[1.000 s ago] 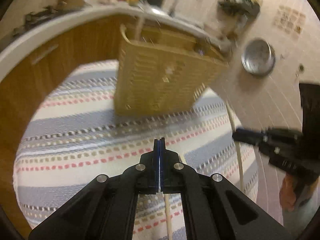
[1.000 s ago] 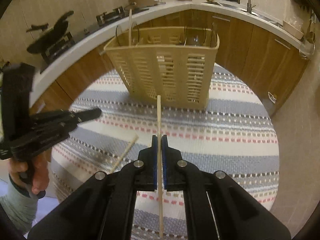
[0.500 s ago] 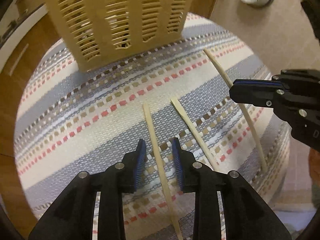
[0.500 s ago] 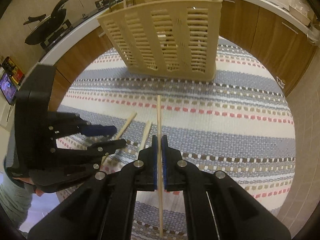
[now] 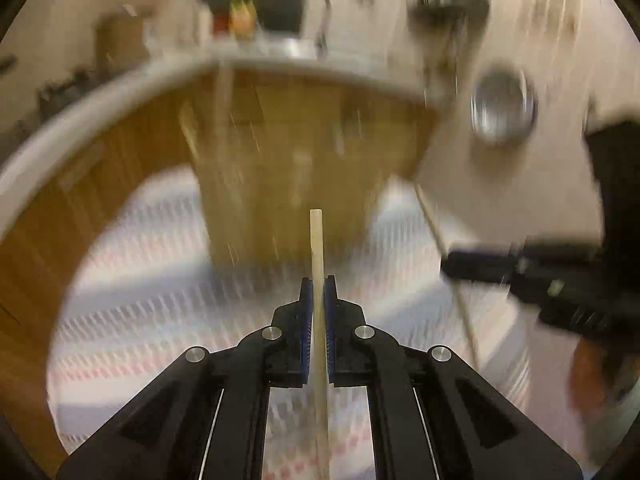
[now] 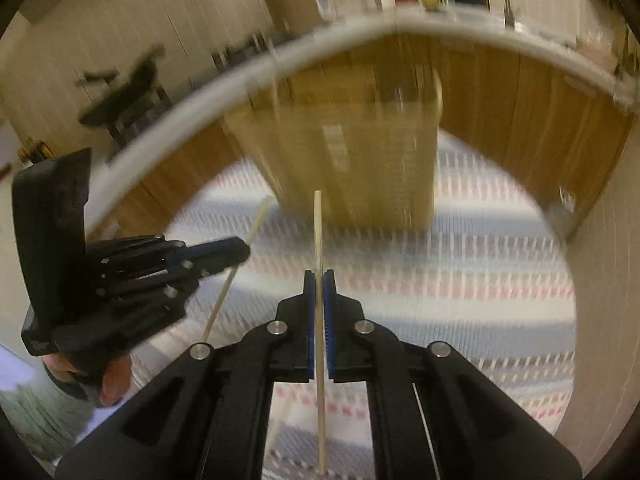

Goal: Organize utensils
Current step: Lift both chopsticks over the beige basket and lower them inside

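1. Half a second ago the left gripper (image 5: 318, 282) stood open over a chopstick lying flat on the striped rug; now its blue pads are clamped on that chopstick (image 5: 316, 248), which is up off the rug.
2. The chopstick runs straight along the left gripper's centre line — its blunt end sticks out past the fingertips toward the basket (image 5: 288, 184), and its other end passes back between the black fingers toward the bottom of the left wrist view.
3. The right gripper (image 6: 319, 276) is closed on a second, thinner chopstick (image 6: 318, 232), as it was in the earlier frames; this one too lies along the centre line, projecting ahead of the tips.
4. In the right wrist view the left gripper shows at the left edge with a hand (image 6: 112, 376) beneath it, its chopstick slanting through the closed tips.
5. The tan slatted basket stands on the rug (image 6: 460, 280) straight ahead of both grippers, in front of the wooden cabinets (image 6: 520, 112) — clear of both chopstick tips.
6. Both views are heavily motion-blurred, so the basket's compartments cannot be made out.
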